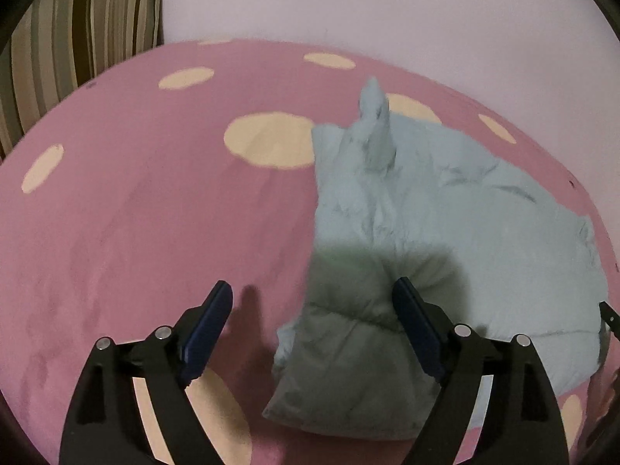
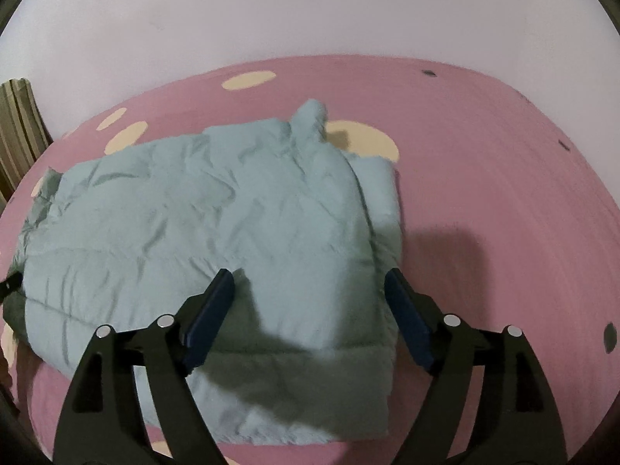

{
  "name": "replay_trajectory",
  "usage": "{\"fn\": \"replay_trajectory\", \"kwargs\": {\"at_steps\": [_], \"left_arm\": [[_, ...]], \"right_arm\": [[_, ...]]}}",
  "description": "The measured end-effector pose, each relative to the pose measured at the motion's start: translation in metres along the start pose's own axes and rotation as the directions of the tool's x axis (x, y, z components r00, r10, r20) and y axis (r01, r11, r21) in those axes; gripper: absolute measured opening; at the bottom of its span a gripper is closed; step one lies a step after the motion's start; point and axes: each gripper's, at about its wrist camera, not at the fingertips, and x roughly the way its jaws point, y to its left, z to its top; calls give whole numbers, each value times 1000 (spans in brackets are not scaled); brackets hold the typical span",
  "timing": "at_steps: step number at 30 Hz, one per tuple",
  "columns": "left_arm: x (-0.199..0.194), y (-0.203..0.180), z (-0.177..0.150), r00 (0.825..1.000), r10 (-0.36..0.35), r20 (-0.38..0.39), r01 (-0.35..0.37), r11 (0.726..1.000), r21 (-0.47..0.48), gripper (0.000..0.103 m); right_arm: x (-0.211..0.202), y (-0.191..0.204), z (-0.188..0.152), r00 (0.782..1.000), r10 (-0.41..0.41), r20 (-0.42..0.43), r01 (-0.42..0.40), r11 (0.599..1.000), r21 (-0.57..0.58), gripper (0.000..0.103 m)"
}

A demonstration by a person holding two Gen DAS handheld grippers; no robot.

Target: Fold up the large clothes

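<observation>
A pale blue padded jacket (image 2: 217,209) lies folded over on a pink bed sheet (image 2: 484,162) with cream spots. In the left wrist view the jacket (image 1: 445,209) fills the right half, one bit of it sticking up at the far end. My left gripper (image 1: 313,290) is open above the jacket's near left corner, nothing between its blue pads. My right gripper (image 2: 310,277) is open too, hovering over the jacket's near right part; the fabric lies below the fingers, not pinched.
A striped cushion (image 1: 73,35) stands at the far left against a pale wall (image 1: 387,7). The pink sheet (image 1: 135,213) stretches bare to the left of the jacket, and to the right of it in the right wrist view.
</observation>
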Motion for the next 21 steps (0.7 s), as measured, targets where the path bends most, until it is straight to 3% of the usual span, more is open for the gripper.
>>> {"fn": "replay_trajectory", "kwargs": {"at_steps": [3,6,8,10,11,12,13,16,21], "left_arm": [[11,-2,1,999,-42,-21,42,999,-13,84],[21,-9,1,998,-40,-37,41,999,17,83],[25,-18,0,999,-25,-31,27,998,62,76],[24,-24,-2,998,-53,-30,56,995,88,54],[23,-27,-2,997,-69,-35,72,993,93,49],[22,-30,-3,996,-78,-37,81,992,98,40],[21,-32,-3,996,-83,-37,87,990,108,36],[18,-34,-3,995,-95,-31,98,988,123,24],[3,-31,-4,994,-106,-17,107,986,124,15]], "right_arm": [[12,-5,-3,999,4,-44,-3,1000,22,86],[22,-7,-4,998,2,-67,1,999,36,91],[33,-11,-6,994,33,-105,-26,997,68,92],[37,-14,-8,992,53,-114,-42,994,99,90],[36,-12,-9,993,48,-106,-38,995,96,85],[35,-10,-10,993,64,-102,-54,994,94,73],[33,-7,-11,992,73,-99,-64,994,93,60],[27,-1,-12,988,119,-100,-109,989,98,35],[12,4,-16,988,133,-83,-126,988,88,23]]}}
